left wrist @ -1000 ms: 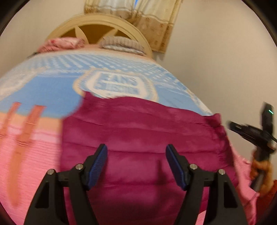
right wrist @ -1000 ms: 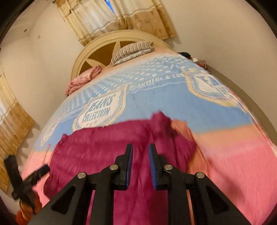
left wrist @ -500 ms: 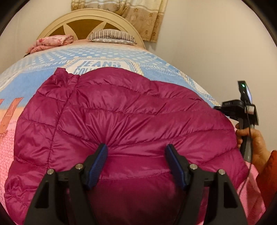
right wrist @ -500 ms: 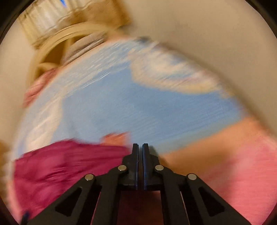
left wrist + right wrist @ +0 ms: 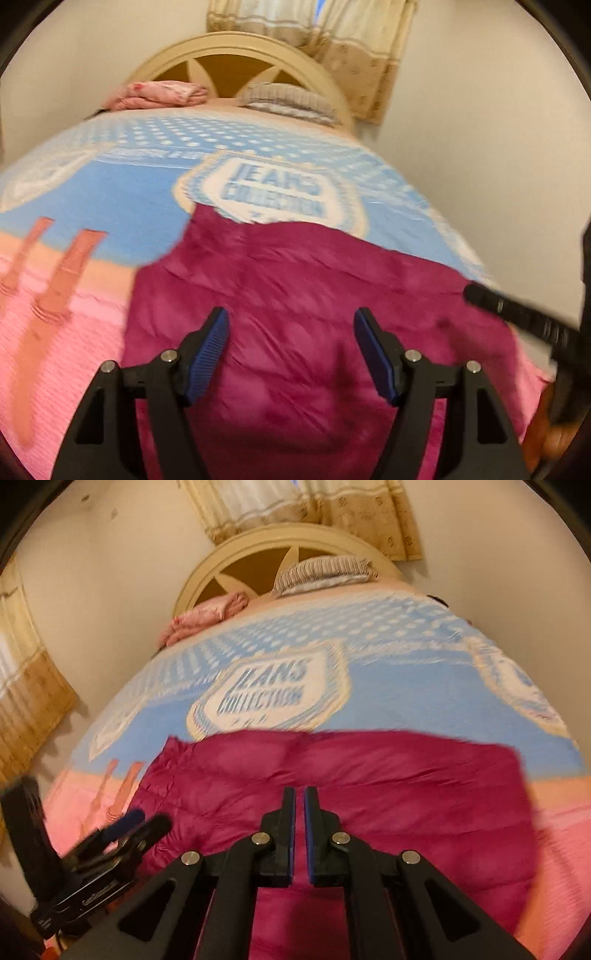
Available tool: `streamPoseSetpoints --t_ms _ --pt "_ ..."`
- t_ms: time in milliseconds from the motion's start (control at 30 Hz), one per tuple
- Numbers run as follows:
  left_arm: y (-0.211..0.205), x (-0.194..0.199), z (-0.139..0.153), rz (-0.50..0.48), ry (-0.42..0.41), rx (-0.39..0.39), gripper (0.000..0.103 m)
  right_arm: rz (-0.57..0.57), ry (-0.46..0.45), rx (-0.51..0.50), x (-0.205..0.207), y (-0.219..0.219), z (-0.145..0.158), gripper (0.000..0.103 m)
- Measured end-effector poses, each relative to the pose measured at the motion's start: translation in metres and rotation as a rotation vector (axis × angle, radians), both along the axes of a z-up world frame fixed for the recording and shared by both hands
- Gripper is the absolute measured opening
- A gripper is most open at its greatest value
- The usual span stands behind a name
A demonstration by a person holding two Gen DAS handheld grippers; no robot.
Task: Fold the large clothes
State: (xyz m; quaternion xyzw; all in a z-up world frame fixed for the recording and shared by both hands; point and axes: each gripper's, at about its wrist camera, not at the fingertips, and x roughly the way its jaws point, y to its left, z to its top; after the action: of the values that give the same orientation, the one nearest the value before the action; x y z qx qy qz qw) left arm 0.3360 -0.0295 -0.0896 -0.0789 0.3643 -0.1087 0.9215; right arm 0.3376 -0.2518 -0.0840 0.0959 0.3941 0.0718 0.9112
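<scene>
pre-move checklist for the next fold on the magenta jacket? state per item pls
1. Magenta jacket lying on the bedspread: ok.
2. Left claw open, nothing between its pads: ok.
3. Right claw shut, no cloth visibly caught: ok.
4. Jacket flat and even: cannot tell, both views blurred.
5. Far edge clear of the pillow: ok.
6. Sleeves tucked in: cannot tell.

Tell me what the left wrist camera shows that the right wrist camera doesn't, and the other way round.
Only the left wrist view shows the left gripper from behind, its jaws open over the jacket, gripping nothing. Only the right wrist view shows the right gripper shut and empty, a second curtain at the left edge, and the jacket's right edge. Both show the magenta puffer jacket on the bedspread, the headboard and the striped pillow.
</scene>
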Motion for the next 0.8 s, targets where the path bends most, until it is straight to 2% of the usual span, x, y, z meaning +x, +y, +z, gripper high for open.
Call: streamPoseSetpoints --t_ms 167,267,367,500,633,800 --pt "-0.002 0.014 -0.026 0.004 0.049 0.051 0.073 -0.090 0.136 0.050 0.018 0.025 -0.058 0.003" --pt "-0.005 0.011 -0.035 -0.007 0.029 0.073 0.073 -0.102 0.107 0.097 0.018 0.021 -0.078 0.002" --pt "-0.008 0.008 -0.037 -0.011 0.014 0.091 0.076 -0.111 0.077 0.114 0.015 0.019 -0.084 0.002" --pt "-0.012 0.005 -0.040 -0.004 0.005 0.116 0.079 -0.113 0.053 0.075 0.017 0.021 -0.086 0.002" --pt "-0.014 0.009 -0.044 0.006 0.022 0.136 0.082 -0.114 0.044 0.087 0.018 0.020 -0.089 0.002" --pt "-0.016 0.010 -0.045 0.029 0.048 0.166 0.084 -0.117 0.036 0.042 0.021 0.024 -0.090 0.002"
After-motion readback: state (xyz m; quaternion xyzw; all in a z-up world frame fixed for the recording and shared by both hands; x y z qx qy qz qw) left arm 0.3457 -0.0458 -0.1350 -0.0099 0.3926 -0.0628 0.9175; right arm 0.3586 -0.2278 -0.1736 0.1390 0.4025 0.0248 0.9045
